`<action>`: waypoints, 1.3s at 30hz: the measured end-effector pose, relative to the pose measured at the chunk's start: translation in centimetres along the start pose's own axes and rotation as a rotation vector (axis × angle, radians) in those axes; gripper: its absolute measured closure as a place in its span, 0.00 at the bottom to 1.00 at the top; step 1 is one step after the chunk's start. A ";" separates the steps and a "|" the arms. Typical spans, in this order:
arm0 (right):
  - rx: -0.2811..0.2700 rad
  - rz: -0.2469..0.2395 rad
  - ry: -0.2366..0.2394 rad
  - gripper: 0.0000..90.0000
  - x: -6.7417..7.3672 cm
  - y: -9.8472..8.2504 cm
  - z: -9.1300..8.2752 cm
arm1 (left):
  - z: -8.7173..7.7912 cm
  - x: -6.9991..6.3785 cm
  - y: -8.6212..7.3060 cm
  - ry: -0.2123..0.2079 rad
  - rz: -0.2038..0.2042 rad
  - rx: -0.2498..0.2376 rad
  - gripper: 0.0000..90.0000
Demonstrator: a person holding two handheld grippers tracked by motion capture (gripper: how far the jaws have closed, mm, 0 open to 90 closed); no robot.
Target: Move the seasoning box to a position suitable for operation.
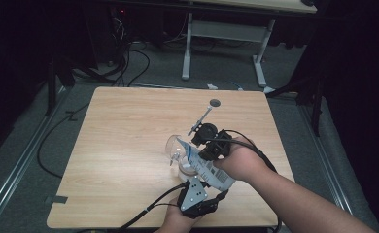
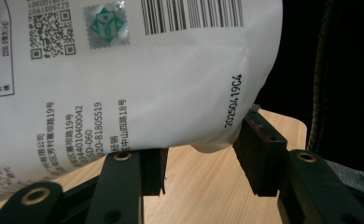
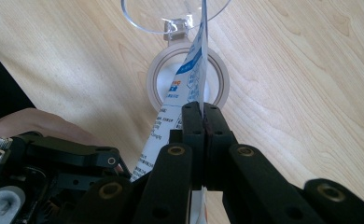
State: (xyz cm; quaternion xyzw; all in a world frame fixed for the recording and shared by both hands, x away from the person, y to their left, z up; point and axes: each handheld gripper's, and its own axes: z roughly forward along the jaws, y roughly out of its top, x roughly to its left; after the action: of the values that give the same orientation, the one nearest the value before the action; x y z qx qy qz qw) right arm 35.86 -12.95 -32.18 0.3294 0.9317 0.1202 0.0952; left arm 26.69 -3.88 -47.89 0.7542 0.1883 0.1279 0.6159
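Nearest, left gripper (image 1: 203,196): black jaws spread, glossy white printed pouch (image 2: 138,88) between them, pads apparently clear of it. Beyond, right gripper (image 3: 202,119): jaws pressed flat on the pouch's thin edge, above a round, clear-lidded jar (image 3: 188,81). Under all, pale woodgrain table (image 1: 129,126).

The right gripper (image 3: 202,122) has its jaws clamped on a white bag's (image 3: 189,84) thin edge — the bag tilts over an open round jar (image 3: 188,79) on the wooden table (image 3: 311,93). A clear lid (image 3: 171,14) stands hinged behind the jar.
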 end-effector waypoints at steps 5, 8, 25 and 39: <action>0.002 0.003 0.003 1.00 -0.1 -0.1 0.1 | 0.1 0.0 0.0 -0.005 -0.007 0.001 0.62; 0.004 0.002 -0.001 1.00 -0.2 -0.1 0.1 | 0.3 0.0 0.2 -0.003 -0.001 0.006 0.62; 0.000 0.012 0.000 1.00 -0.2 0.1 0.1 | 0.2 0.1 0.2 -0.003 -0.002 0.002 0.62; -0.003 0.006 -0.001 1.00 -0.4 0.0 0.2 | 0.3 0.0 0.2 -0.004 -0.002 0.003 0.62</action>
State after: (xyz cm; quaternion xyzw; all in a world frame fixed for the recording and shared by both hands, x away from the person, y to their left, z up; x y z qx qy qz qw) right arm 36.17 -13.16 -32.39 0.3320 0.9304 0.1219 0.0958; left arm 26.81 -4.17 -47.72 0.7552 0.1881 0.1252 0.6153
